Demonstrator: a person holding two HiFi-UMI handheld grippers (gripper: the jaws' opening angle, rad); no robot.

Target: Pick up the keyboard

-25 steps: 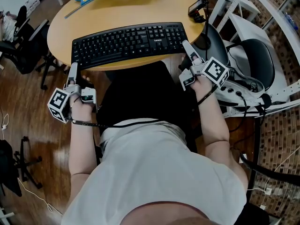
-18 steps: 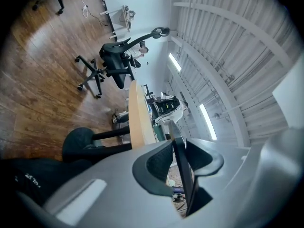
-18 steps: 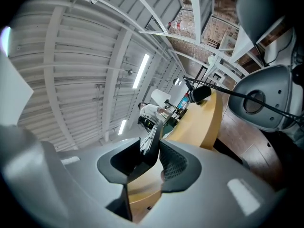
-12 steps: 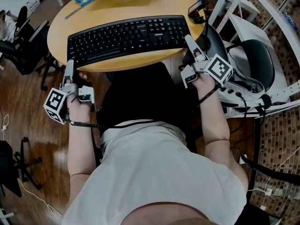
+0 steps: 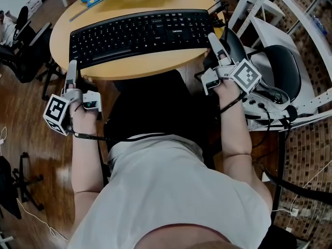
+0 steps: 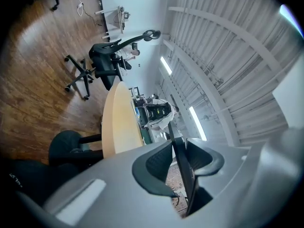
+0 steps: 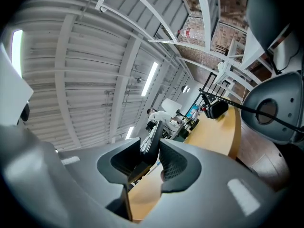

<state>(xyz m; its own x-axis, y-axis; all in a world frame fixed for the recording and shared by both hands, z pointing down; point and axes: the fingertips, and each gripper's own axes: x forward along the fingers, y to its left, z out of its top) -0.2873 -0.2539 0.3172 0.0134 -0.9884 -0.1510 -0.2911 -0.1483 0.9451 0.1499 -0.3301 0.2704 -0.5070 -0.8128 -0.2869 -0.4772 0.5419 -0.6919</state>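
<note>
Spanning a round wooden table (image 5: 155, 66), keyboard (image 5: 140, 32) clamped endwise by left gripper (image 5: 71, 67) and right gripper (image 5: 213, 40)

- pale grey t-shirt (image 5: 171, 191), dark trousers (image 5: 155, 105)
- left gripper (image 5: 71, 65) and right gripper (image 5: 213, 38): grey, each with a black-and-white marker cube
- thin black cord (image 5: 96, 136) off the left wrist
</note>
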